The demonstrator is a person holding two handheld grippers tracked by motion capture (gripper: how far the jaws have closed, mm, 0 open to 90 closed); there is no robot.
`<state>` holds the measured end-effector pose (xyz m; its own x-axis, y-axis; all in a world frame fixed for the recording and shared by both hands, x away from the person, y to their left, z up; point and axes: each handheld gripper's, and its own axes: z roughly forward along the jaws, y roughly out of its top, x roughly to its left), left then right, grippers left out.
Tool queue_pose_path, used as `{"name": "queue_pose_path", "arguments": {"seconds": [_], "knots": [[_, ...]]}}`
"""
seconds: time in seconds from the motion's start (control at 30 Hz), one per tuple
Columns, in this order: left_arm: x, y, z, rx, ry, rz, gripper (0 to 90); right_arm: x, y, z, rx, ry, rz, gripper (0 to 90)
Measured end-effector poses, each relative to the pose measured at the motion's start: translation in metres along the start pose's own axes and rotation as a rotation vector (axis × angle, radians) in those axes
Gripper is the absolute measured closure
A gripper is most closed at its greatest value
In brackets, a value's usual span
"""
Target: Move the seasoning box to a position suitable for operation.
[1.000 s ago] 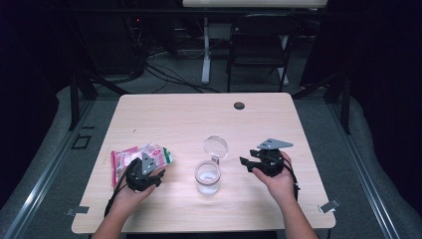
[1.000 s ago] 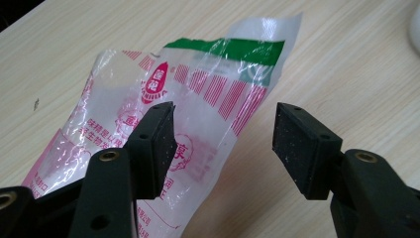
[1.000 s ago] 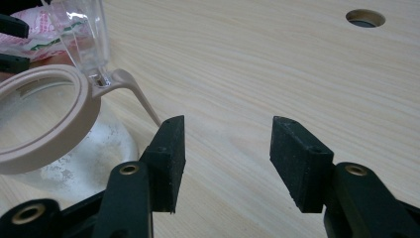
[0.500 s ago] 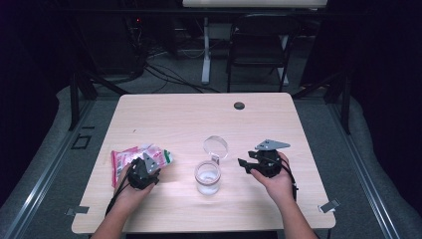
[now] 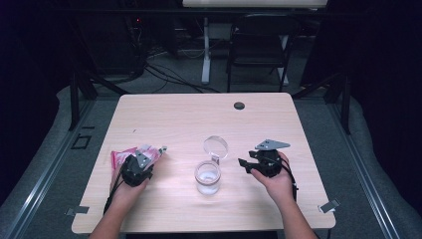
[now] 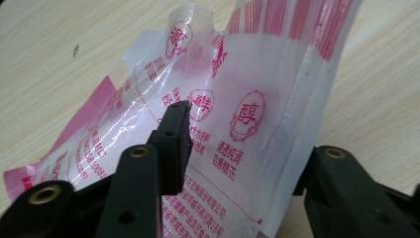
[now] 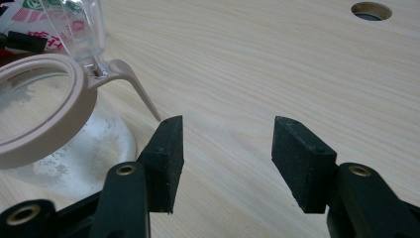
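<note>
The step in hand looks like seizing the pink-and-clear packet [image 6: 237,124] at the near left of the table [image 5: 174,114]. The left gripper [image 5: 141,163] has just been closing its jaws with the packet between them; whether the pads already bite I cannot tell. Next it needs a firm pinch, then a lift toward the open jar [image 5: 207,175] at near centre. The packet's long axis lies left to right. The right gripper [image 7: 225,158] hangs open just right of the jar.
</note>
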<state>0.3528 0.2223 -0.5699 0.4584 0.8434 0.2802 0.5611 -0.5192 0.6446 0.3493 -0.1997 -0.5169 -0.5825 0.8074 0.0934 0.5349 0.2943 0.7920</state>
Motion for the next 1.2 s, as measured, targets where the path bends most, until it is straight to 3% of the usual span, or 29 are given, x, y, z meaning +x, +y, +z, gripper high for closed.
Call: {"name": "queue_pose_path", "arguments": {"seconds": [0.23,0.33,0.6,0.8,0.93,1.2], "knots": [[0.007,-0.002,0.000,-0.001,-0.036,-0.026,69.1,0.001,0.000,0.001,0.003,0.002,0.001,46.0],[0.008,-0.002,0.000,-0.010,-0.060,-0.043,78.1,0.000,0.000,0.001,0.001,0.001,0.005,45.7],[0.008,0.002,-0.008,-0.020,-0.046,-0.026,87.2,0.000,0.000,0.001,0.002,0.005,0.012,45.7],[0.020,0.003,-0.021,-0.057,-0.069,-0.100,90.0,-0.001,0.000,0.001,0.004,0.003,0.013,45.8],[0.031,0.000,-0.032,-0.097,-0.090,-0.187,90.0,-0.001,-0.001,0.001,0.006,0.001,0.013,45.9],[0.054,-0.008,-0.063,-0.193,-0.052,-0.290,90.0,0.000,-0.001,0.003,0.013,0.000,0.012,45.9]]}}
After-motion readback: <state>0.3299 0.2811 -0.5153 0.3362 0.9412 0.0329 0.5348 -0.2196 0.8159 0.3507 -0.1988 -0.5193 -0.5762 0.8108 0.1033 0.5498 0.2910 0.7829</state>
